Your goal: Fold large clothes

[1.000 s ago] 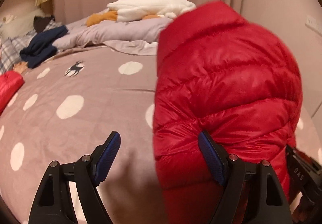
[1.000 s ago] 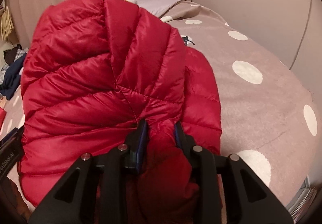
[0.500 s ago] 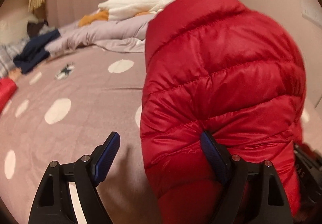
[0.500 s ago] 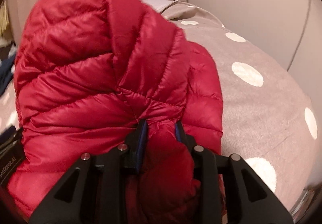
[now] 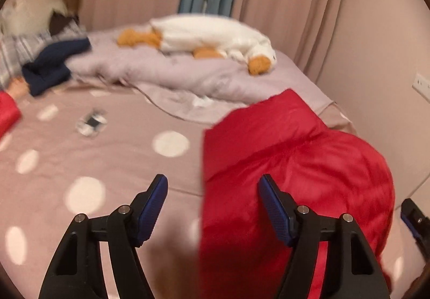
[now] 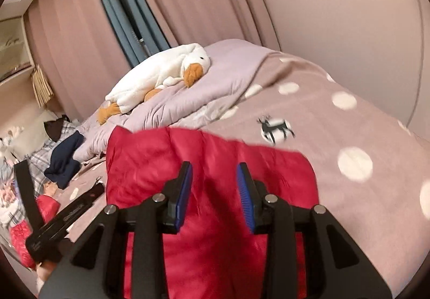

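The fold looks just laid: the glossy red quilted puffer jacket (image 6: 212, 164) lies doubled on the polka-dot taupe bedspread (image 6: 349, 121), the right gripper (image 6: 214, 192) opening above it, the left gripper (image 5: 212, 211) closing on nothing, so next comes regripping an edge.

The red quilted down jacket (image 6: 209, 164) lies bunched on the dotted pink-brown bedspread (image 6: 362, 121), glossy fabric in puffy folds. Its upper edge runs roughly straight across in the right wrist view. In the left wrist view it is motion-blurred.
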`<state>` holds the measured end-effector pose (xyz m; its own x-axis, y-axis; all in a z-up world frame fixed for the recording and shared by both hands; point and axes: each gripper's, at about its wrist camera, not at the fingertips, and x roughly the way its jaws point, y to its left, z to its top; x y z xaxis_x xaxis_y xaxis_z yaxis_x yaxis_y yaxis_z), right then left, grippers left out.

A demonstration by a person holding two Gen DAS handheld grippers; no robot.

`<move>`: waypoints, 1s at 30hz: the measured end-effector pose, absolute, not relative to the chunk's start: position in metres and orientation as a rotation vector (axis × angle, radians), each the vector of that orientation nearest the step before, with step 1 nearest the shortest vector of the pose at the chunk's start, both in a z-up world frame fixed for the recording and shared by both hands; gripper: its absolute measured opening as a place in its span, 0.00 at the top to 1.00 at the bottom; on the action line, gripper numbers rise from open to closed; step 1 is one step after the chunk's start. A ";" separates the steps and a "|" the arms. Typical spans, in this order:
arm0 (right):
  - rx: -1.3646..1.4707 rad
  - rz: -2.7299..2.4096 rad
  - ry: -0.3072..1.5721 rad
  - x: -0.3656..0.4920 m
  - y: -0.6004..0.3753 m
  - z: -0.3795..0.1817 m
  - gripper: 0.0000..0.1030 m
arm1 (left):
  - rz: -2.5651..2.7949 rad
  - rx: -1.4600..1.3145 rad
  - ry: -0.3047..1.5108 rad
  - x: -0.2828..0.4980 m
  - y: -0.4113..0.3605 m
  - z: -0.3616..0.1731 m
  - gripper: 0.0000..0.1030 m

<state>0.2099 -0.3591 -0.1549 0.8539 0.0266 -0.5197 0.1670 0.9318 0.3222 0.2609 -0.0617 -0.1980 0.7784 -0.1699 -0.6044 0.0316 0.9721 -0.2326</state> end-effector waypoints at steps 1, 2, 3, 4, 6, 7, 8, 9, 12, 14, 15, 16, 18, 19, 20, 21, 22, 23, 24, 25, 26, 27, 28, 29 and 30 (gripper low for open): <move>0.353 -0.082 0.561 0.222 -0.358 -0.157 0.66 | -0.096 -0.223 0.692 0.275 -0.066 -0.203 0.36; 0.356 -0.082 0.587 0.235 -0.359 -0.164 0.66 | -0.086 -0.215 0.695 0.282 -0.070 -0.207 0.36; 0.365 -0.082 0.608 0.237 -0.362 -0.168 0.66 | -0.081 -0.200 0.693 0.286 -0.075 -0.210 0.36; 0.370 -0.085 0.623 0.244 -0.362 -0.174 0.66 | -0.081 -0.173 0.694 0.290 -0.085 -0.217 0.36; 0.374 -0.109 0.646 0.257 -0.373 -0.192 0.71 | -0.088 -0.156 0.724 0.292 -0.094 -0.226 0.36; 0.390 -0.130 0.671 0.264 -0.380 -0.204 0.71 | -0.107 -0.161 0.755 0.297 -0.095 -0.233 0.36; 0.412 -0.150 0.704 0.272 -0.384 -0.218 0.71 | -0.144 -0.191 0.790 0.304 -0.094 -0.242 0.35; 0.444 -0.161 0.734 0.281 -0.390 -0.231 0.71 | -0.164 -0.224 0.818 0.311 -0.092 -0.249 0.28; 0.474 -0.166 0.748 0.288 -0.395 -0.247 0.71 | -0.191 -0.312 0.887 0.327 -0.085 -0.271 0.20; 0.464 -0.170 0.755 0.293 -0.393 -0.254 0.71 | -0.195 -0.302 0.862 0.323 -0.088 -0.277 0.20; 0.468 -0.170 0.760 0.293 -0.393 -0.258 0.71 | -0.186 -0.280 0.848 0.321 -0.091 -0.276 0.20; 0.473 -0.170 0.761 0.293 -0.395 -0.261 0.71 | -0.170 -0.248 0.828 0.320 -0.096 -0.276 0.20; 0.481 -0.168 0.759 0.292 -0.397 -0.262 0.71 | -0.150 -0.214 0.812 0.318 -0.102 -0.276 0.20; 0.484 -0.168 0.758 0.292 -0.397 -0.262 0.71 | -0.148 -0.208 0.813 0.322 -0.101 -0.276 0.20; 0.486 -0.170 0.756 0.291 -0.397 -0.259 0.70 | -0.149 -0.205 0.822 0.325 -0.100 -0.275 0.20; 0.489 -0.171 0.752 0.294 -0.399 -0.260 0.69 | -0.149 -0.198 0.830 0.327 -0.099 -0.272 0.20; 0.493 -0.170 0.746 0.293 -0.399 -0.258 0.68 | -0.146 -0.180 0.827 0.327 -0.099 -0.267 0.20; 0.500 -0.166 0.735 0.290 -0.400 -0.255 0.65 | -0.138 -0.152 0.805 0.323 -0.097 -0.259 0.20; 0.512 -0.163 0.720 0.285 -0.401 -0.252 0.61 | -0.136 -0.133 0.782 0.317 -0.095 -0.252 0.20; 0.527 -0.170 0.705 0.279 -0.404 -0.247 0.45 | -0.147 -0.115 0.745 0.305 -0.090 -0.240 0.20; 0.535 -0.189 0.703 0.273 -0.406 -0.244 0.28 | -0.157 -0.117 0.725 0.297 -0.085 -0.232 0.20; 0.547 -0.205 0.701 0.265 -0.409 -0.238 0.24 | -0.170 -0.132 0.710 0.289 -0.079 -0.224 0.20; 0.560 -0.195 0.688 0.258 -0.410 -0.232 0.20 | -0.201 -0.173 0.692 0.275 -0.066 -0.212 0.20; 0.578 -0.167 0.670 0.250 -0.412 -0.226 0.19 | -0.226 -0.203 0.684 0.268 -0.059 -0.206 0.19; 0.601 -0.131 0.644 0.240 -0.415 -0.218 0.17 | -0.266 -0.249 0.674 0.256 -0.047 -0.197 0.15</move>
<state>0.2399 -0.4148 -0.2184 0.7977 0.0671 -0.5993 0.2951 0.8232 0.4850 0.2561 -0.0466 -0.1972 0.7498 -0.3211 -0.5785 0.1610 0.9366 -0.3112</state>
